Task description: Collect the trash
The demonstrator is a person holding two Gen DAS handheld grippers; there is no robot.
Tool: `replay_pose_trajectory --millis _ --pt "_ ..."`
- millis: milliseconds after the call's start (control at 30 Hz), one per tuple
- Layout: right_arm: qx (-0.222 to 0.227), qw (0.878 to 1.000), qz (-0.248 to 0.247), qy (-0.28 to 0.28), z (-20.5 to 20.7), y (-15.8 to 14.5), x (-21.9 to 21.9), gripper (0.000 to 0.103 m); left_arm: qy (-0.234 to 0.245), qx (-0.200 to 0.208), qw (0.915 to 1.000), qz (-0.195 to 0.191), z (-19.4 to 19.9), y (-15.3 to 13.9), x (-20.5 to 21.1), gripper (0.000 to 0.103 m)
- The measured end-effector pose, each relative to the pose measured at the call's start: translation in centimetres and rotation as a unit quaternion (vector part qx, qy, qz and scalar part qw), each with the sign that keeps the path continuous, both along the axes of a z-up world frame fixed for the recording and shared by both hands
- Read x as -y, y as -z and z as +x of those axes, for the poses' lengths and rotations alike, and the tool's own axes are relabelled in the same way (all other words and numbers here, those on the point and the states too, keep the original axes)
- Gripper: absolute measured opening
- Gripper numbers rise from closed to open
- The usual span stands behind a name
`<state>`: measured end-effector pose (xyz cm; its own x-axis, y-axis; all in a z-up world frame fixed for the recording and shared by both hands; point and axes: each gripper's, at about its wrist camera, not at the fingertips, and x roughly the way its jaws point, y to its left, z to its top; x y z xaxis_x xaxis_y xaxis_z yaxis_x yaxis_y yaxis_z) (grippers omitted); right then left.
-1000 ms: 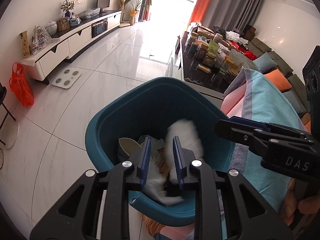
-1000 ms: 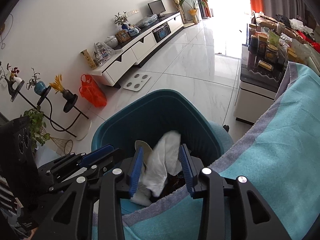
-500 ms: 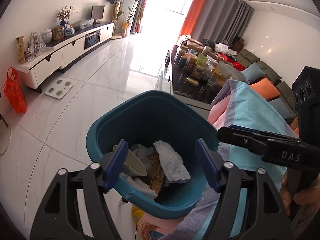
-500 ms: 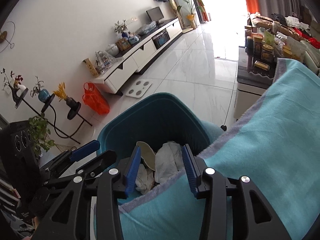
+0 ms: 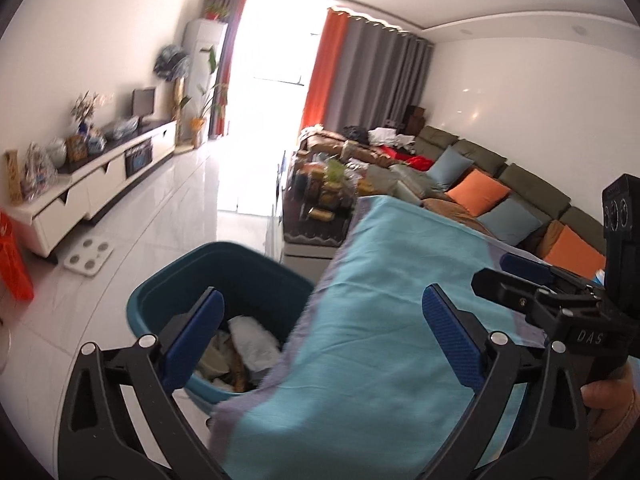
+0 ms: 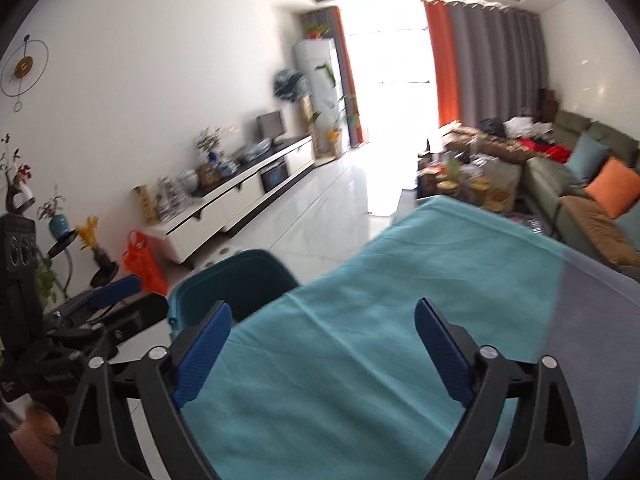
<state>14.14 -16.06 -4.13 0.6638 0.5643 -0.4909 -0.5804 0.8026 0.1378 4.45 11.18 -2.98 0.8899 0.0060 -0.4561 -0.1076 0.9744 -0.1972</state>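
Having dumped paper in the bin (image 5: 224,276) at eight o'clock, left gripper (image 5: 324,336) and right gripper (image 6: 322,350) just opened wide, empty; next, seek more trash.

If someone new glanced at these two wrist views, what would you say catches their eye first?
Probably the wide turquoise towel-like cloth spread across the foreground surface, beneath both grippers. Next, the dark teal plastic trash bin on the white floor at its left edge, holding crumpled white paper. Then the bright window flanked by orange and grey curtains at the far end.
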Motion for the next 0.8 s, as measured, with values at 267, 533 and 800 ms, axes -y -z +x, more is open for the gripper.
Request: replay_pose_trajectory --millis 267,533,800 --pt "0.061 0.989 -0.009 0.132 -4.2 0.5 9.4 0.096 0.048 0.035 0.9978 0.028 0.5 -1.4 9.1 0.097" --pt "0.101 0.965 0.002 0.243 -7.9 0.7 17.5 0.096 0.089 0.075 0.9905 0.072 0.9 -2.4 17.0 0.097" --pt "0.120 0.947 0.001 0.297 -9.6 1.2 20.6 0.096 0.113 0.103 0.9858 0.068 1.0 -2.8 20.8 0.097"
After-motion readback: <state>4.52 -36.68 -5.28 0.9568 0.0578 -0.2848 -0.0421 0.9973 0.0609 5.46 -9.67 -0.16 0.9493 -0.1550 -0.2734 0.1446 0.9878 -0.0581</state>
